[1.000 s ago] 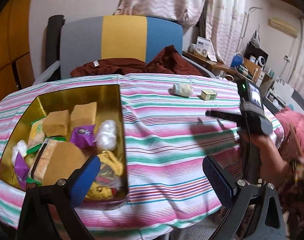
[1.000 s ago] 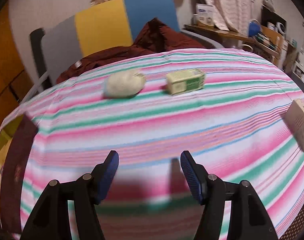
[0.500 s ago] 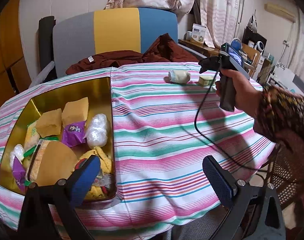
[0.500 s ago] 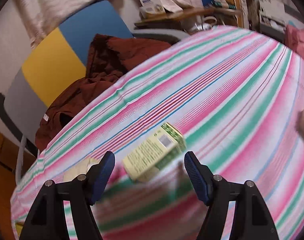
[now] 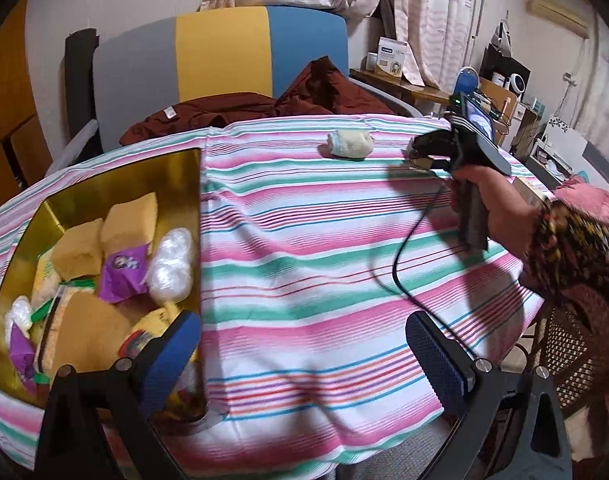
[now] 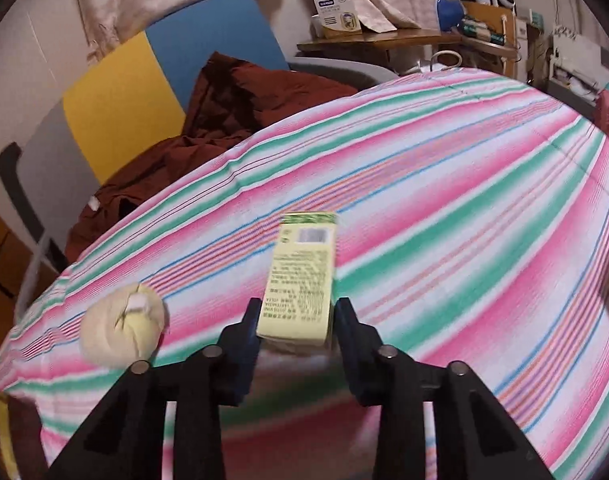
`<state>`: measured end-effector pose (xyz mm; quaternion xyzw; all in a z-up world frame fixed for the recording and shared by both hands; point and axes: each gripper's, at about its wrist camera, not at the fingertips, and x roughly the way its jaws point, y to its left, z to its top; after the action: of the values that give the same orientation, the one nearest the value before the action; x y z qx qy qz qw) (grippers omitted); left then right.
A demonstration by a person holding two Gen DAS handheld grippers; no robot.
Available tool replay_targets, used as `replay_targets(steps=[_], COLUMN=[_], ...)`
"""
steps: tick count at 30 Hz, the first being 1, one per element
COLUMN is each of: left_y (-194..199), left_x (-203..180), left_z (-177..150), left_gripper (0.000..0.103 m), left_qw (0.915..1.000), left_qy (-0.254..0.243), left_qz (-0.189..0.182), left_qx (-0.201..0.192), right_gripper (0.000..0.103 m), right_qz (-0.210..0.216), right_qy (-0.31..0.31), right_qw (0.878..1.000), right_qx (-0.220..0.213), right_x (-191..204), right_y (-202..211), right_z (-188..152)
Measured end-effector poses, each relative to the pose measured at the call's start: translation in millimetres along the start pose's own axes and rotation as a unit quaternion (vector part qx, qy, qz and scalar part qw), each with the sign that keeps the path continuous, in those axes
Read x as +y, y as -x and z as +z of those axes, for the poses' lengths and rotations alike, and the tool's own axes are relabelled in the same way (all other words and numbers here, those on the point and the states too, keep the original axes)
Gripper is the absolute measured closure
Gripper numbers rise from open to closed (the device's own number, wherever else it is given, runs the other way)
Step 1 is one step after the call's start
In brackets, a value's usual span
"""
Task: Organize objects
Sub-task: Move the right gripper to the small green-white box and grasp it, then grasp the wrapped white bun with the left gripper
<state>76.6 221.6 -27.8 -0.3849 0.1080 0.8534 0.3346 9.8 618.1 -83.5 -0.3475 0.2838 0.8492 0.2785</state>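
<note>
My right gripper (image 6: 298, 322) is shut on the near end of a pale green carton (image 6: 302, 276) that lies on the striped tablecloth (image 6: 444, 208). A cream cloth bundle (image 6: 122, 328) rests just left of it. In the left wrist view the same bundle (image 5: 350, 143) sits far across the table, and the right gripper (image 5: 418, 154), held in a person's hand (image 5: 492, 200), is down at the cloth beside it. My left gripper (image 5: 304, 354) hangs open over the near table edge, next to a gold tin (image 5: 184, 172) filled with wrapped snacks and sponges.
A grey, yellow and blue chair back (image 5: 220, 48) with a dark red garment (image 5: 240, 110) stands behind the table. Shelves with boxes and clutter (image 5: 500, 92) line the right wall. A black cable (image 5: 400, 264) trails across the cloth. A wicker seat (image 5: 572, 356) is at the right.
The right gripper moved across to the green carton and closed its jaws on it. The left gripper drifted slightly, staying open beside the tin.
</note>
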Motion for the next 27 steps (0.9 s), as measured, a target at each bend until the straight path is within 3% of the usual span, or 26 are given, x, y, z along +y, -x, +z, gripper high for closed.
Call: replay_targets(steps=[6,12,18,23,27], left_y=[-12,-48,-114,-168,-197], left_x=[-9,-17,-37,-45,-56], left_z=[28,76,127,161,182], left_gripper=[0.000,0.000,0.000,0.000,0.000], left_qw=[0.9999,0.9997,0.9996,0.9987,0.9991], left_qy=[0.002,0.009,-0.020,0.000,-0.007], left_qz=[-0.012,-0.021,-0.015,-0.023,-0.006], left_qx=[-0.011,-0.006,0.014,0.046,0.042], right_gripper=[0.073,0.073,0.073,0.073,0.073], right_qz=[0.014,0.006,-0.013,-0.031,-0.033], right_qy=[0.032,0.051,0.063,0.073,0.074], right_qw=[0.999,0.999,0.997,0.996,0.996], right_qx=[0.002,-0.014,-0.029,-0.038,-0.043], right_x=[-11,-8,-5,-1,-4], right_y=[25,36,36,35,39], right_z=[-23,-40,-45,-48,-51])
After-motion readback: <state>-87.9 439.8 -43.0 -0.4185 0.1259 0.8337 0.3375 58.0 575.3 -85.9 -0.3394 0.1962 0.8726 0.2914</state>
